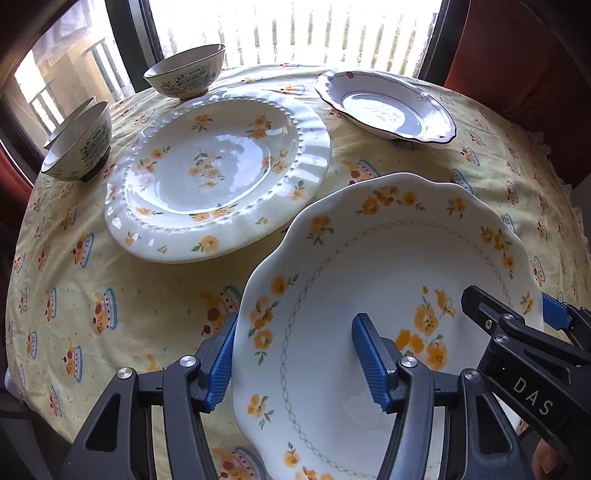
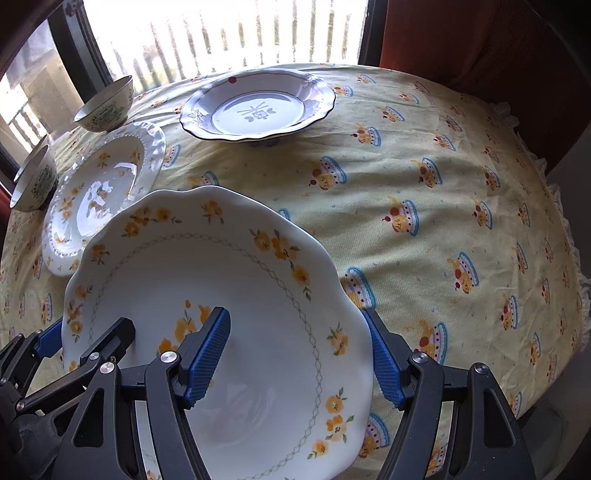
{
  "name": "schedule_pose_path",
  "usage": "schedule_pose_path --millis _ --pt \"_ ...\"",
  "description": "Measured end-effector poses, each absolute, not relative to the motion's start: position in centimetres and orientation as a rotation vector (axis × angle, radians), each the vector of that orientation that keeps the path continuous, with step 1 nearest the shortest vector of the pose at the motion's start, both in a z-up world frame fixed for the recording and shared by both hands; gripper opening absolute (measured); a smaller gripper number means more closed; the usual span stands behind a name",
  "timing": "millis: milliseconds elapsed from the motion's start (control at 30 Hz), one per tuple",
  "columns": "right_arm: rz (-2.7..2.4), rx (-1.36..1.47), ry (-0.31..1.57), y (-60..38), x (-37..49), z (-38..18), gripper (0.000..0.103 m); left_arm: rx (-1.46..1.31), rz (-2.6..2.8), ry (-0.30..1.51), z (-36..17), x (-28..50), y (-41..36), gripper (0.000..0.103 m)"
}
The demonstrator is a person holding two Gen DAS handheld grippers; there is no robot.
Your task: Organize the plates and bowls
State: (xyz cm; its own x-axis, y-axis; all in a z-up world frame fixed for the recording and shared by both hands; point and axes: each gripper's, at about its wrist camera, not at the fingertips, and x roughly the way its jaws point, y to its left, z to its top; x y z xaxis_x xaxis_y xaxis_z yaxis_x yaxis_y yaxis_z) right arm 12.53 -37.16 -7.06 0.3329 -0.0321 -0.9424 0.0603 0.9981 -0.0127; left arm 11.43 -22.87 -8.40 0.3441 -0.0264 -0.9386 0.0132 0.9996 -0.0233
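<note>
Both grippers' fingers (image 1: 371, 365) clasp the scalloped plate's (image 1: 369, 266) opposite rims; only the left view shows the beaded plate (image 1: 221, 170) whole.

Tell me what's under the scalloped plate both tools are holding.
Under the scalloped plate shows yellow tablecloth; its far-left edge overlaps the beaded plate. Whatever lies directly beneath its middle is covered.

Cupcake-print yellow tablecloth (image 2: 424, 192), bright window (image 1: 295, 33)
</note>
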Motion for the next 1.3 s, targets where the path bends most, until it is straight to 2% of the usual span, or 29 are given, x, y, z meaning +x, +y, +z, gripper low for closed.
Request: schedule_pose_path --millis 333,700,867,1300 --pt "-0.026 0.029 1.297 -38.5 14.5 -9.3 0.075 0.026 0.031 1.232 -9.6 13.2 -24.7 0.061" --pt "-0.020 0.032 1.316 -38.5 14.4 -9.2 0.075 0.021 0.009 1.282 -9.6 13.5 -24.4 0.065" --pt "-0.050 0.005 1.247 -38.0 13.3 -7.2 0.075 0.025 -0.015 1.274 -8.9 13.0 -24.0 0.072" --pt "-0.046 0.083 1.191 -34.0 12.7 -4.4 0.076 0.012 -0.031 1.216 -5.8 13.5 -18.7 0.079"
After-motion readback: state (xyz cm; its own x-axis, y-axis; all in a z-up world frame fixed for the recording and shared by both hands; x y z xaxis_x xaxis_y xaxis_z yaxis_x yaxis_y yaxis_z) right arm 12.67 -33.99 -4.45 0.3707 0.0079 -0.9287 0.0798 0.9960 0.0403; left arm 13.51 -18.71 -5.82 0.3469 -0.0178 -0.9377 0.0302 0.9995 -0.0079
